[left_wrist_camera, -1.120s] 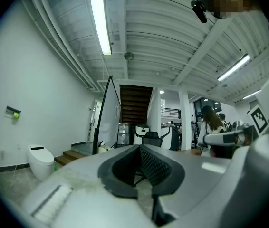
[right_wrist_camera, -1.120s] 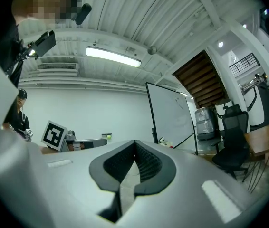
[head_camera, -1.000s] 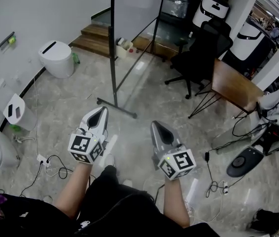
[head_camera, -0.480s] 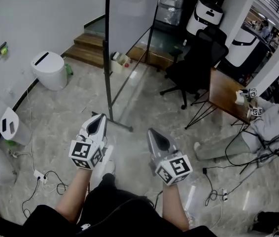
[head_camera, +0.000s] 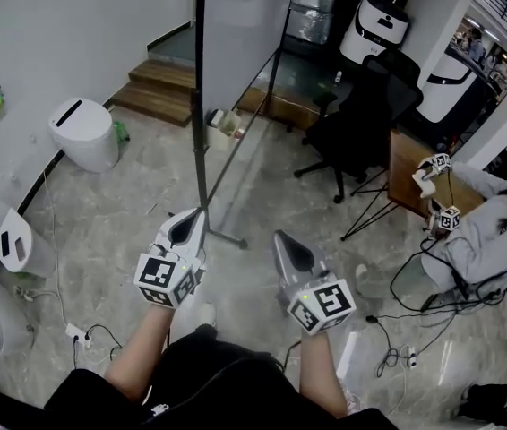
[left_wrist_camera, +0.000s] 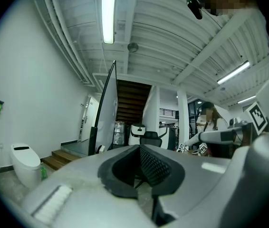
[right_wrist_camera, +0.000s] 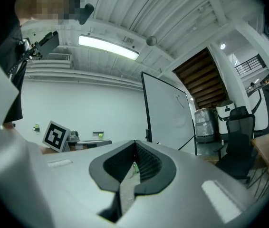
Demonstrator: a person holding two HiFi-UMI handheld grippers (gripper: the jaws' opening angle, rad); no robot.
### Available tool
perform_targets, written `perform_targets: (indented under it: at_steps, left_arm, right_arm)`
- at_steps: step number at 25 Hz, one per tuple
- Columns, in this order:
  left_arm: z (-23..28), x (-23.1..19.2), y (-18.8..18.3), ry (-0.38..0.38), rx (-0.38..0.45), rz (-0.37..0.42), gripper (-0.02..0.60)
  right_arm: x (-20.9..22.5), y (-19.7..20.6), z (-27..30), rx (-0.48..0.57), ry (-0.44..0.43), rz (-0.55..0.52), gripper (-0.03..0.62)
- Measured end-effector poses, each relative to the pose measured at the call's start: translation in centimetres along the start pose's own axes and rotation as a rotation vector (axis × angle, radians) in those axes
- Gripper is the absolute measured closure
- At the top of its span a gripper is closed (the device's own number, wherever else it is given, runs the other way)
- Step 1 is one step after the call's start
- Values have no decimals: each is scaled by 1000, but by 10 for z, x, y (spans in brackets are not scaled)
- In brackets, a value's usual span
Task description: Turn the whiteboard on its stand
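Observation:
The whiteboard (head_camera: 240,25) stands on a black stand, seen almost edge-on from above in the head view; its upright pole (head_camera: 201,106) runs down to a floor foot (head_camera: 227,237). My left gripper (head_camera: 186,227) is shut and empty, with its tip just left of the pole's base in the picture. To the right my right gripper (head_camera: 287,245) is also shut and holds nothing. In the left gripper view the whiteboard (left_wrist_camera: 107,113) rises ahead beyond the closed jaws of the left gripper (left_wrist_camera: 139,148). The right gripper view shows the whiteboard (right_wrist_camera: 168,113) face past the right gripper (right_wrist_camera: 134,144).
A white floor unit (head_camera: 83,133) stands left by the wall, wooden steps (head_camera: 159,88) behind it. A black office chair (head_camera: 361,106) and a wooden table (head_camera: 410,173) are to the right, where a seated person (head_camera: 477,231) holds grippers. Cables (head_camera: 83,334) lie on the floor.
I have come closer to the whiteboard; its pole now stands right by my left gripper's tip. A seated person has come into view at the right. Both grippers stay shut.

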State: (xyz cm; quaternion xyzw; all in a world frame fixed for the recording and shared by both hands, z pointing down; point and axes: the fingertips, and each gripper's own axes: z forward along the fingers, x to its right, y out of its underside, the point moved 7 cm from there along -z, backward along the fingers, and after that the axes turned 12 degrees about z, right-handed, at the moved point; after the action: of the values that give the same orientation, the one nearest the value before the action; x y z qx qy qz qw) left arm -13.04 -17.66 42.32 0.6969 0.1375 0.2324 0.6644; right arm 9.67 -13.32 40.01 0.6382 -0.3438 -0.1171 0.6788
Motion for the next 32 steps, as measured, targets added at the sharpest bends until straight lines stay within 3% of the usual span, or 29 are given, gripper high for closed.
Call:
perform_targets:
  at_steps: [17, 32]
  left_arm:
    - [88, -108, 20, 99, -3, -28, 577]
    - [122, -151, 41, 101, -21, -12, 578]
  right_arm:
    - [21, -2, 119, -10, 68, -18, 586]
    - [34, 8, 171, -20, 65, -9, 586]
